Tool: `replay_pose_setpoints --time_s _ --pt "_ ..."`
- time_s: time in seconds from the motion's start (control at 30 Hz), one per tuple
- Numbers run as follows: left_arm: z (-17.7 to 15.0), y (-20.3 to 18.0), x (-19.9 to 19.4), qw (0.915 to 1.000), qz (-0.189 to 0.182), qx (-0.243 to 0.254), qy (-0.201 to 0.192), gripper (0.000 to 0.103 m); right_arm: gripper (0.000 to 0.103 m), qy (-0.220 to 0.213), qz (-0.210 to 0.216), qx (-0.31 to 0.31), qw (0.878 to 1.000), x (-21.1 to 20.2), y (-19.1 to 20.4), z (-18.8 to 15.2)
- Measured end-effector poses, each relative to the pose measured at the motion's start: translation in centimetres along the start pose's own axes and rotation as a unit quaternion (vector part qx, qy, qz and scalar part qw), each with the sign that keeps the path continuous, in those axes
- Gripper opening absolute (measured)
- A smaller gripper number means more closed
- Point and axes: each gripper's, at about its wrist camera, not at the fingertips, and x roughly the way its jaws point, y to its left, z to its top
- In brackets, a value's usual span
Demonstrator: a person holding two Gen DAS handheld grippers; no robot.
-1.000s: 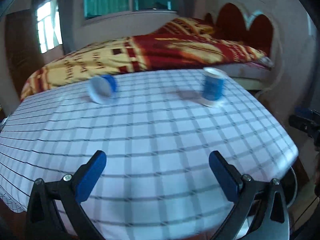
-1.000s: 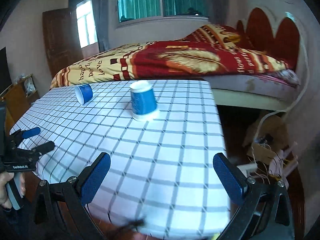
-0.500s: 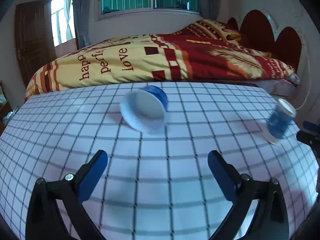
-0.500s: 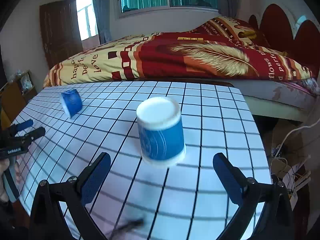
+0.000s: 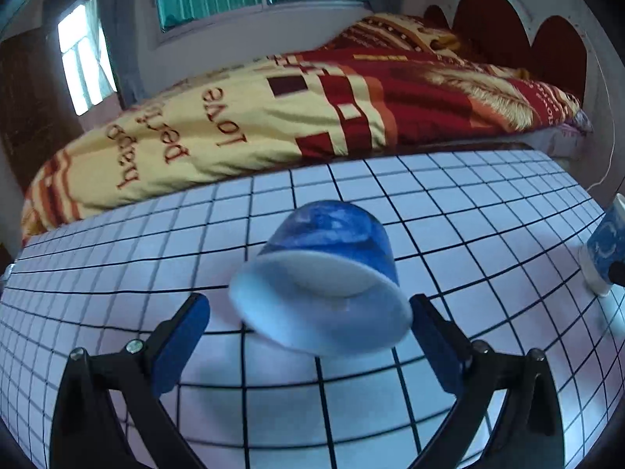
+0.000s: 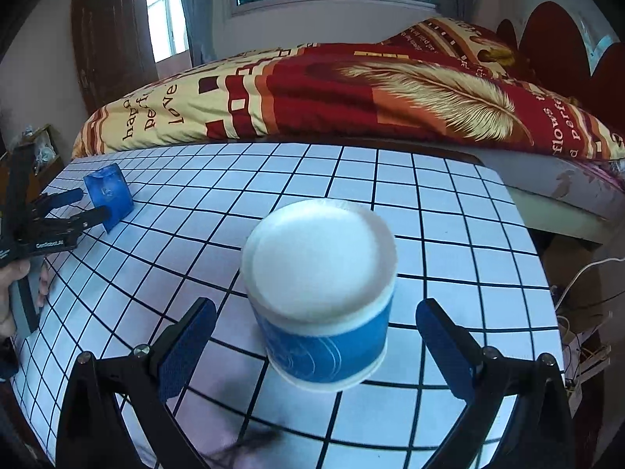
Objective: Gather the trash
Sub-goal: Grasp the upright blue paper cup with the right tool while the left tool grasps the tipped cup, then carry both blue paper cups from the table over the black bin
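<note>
A blue paper cup [image 5: 324,273] lies on its side on the checked tablecloth [image 5: 468,242], its white mouth facing my left gripper [image 5: 310,328]. That gripper is open, its blue pads either side of the cup's rim without pressing it. A second blue cup [image 6: 320,293] stands upside down, white base up, between the open fingers of my right gripper [image 6: 316,332]. From the right wrist view the lying cup [image 6: 108,195] shows at far left with the left gripper [image 6: 58,215] at it. The upside-down cup [image 5: 603,250] appears at the left view's right edge.
The table stands against a bed with a yellow and red blanket [image 6: 351,90]. A dark red headboard [image 5: 527,35] rises at the right. Cables and clutter [image 6: 582,332] lie on the floor past the table's right edge. A hand [image 6: 11,293] holds the left gripper's handle.
Both grippers have moved forward over the table. Each cup now sits between its gripper's open fingers, much larger in view than before.
</note>
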Motion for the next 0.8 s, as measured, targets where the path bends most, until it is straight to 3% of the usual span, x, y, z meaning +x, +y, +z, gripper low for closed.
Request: replay_pose_setpoints --time_s 0.17,0.2,0.23,0.27,0.8 --pt "0.8 0.2 0.5 0.9999 -0.014 -0.003 -0.003 0.099 0.103 0.001 0.002 0.005 1.0 0.4 -0.1 0.4" --pt "0.7 0.2 0.5 0.9998 -0.02 -0.004 -0.002 0.086 0.095 0.001 0.005 0.006 1.0 0.4 -0.1 0.4" --pt "0.7 0.1 0.5 0.9997 -0.025 -0.002 -0.003 0.087 0.069 0.002 0.009 0.008 1.0 0.4 -0.1 0.5" --pt "0.7 0.0 0.4 0.9997 -0.024 0.001 -0.004 0.086 0.061 0.006 0.012 0.01 1.0 0.4 -0.2 0.5" --pt "-1.2 -5.2 -8.0 0.997 -0.044 0.025 -0.058 0.085 0.057 -0.027 0.021 -0.006 0.999 -5.1 0.0 -0.7"
